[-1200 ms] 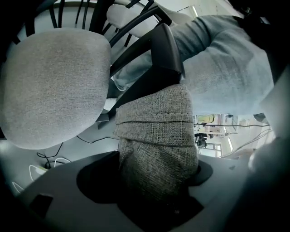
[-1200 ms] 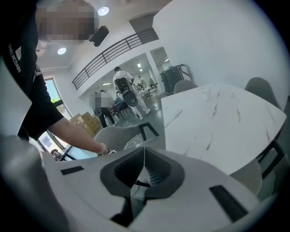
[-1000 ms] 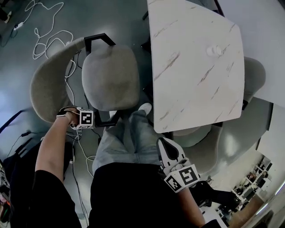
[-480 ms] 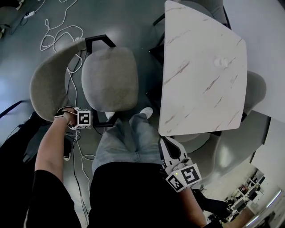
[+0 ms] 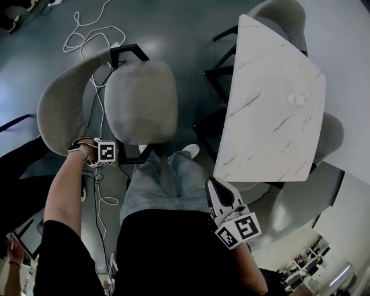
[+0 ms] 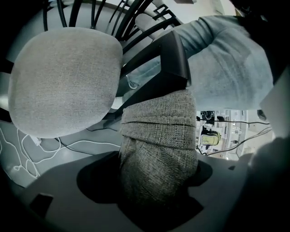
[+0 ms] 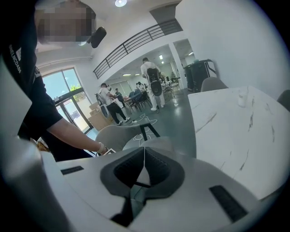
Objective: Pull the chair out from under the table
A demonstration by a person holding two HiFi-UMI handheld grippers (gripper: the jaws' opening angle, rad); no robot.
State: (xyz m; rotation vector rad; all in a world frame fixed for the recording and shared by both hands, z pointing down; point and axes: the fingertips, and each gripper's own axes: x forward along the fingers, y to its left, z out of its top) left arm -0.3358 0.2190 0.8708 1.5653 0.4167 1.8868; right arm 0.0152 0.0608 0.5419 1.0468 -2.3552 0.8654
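The grey fabric chair, with its seat (image 5: pixel 140 101) and curved backrest (image 5: pixel 59 110), stands on the floor left of the white marble table (image 5: pixel 277 115), with a gap of floor between them. My left gripper (image 5: pixel 92 156) is shut on the lower end of the backrest, and its fabric (image 6: pixel 158 136) fills the space between the jaws of the left gripper (image 6: pixel 156 179). The seat (image 6: pixel 63 86) and black frame (image 6: pixel 174 59) lie just beyond. My right gripper (image 5: pixel 218 191) hangs shut and empty beside my leg; in its own view the right gripper (image 7: pixel 144 156) has its tips meeting, with the table (image 7: pixel 240 131) ahead.
White cables (image 5: pixel 92 29) trail over the floor behind the chair. More grey chairs (image 5: pixel 283 14) (image 5: pixel 289 199) sit around the table. A small white cup (image 5: pixel 298 99) stands on the tabletop. My legs (image 5: pixel 167 179) are between chair and table. People (image 7: pixel 152 84) stand far off.
The chair, held by my left gripper, has come away from the table and the gap of floor between them has widened. The right gripper has stayed shut at my side.
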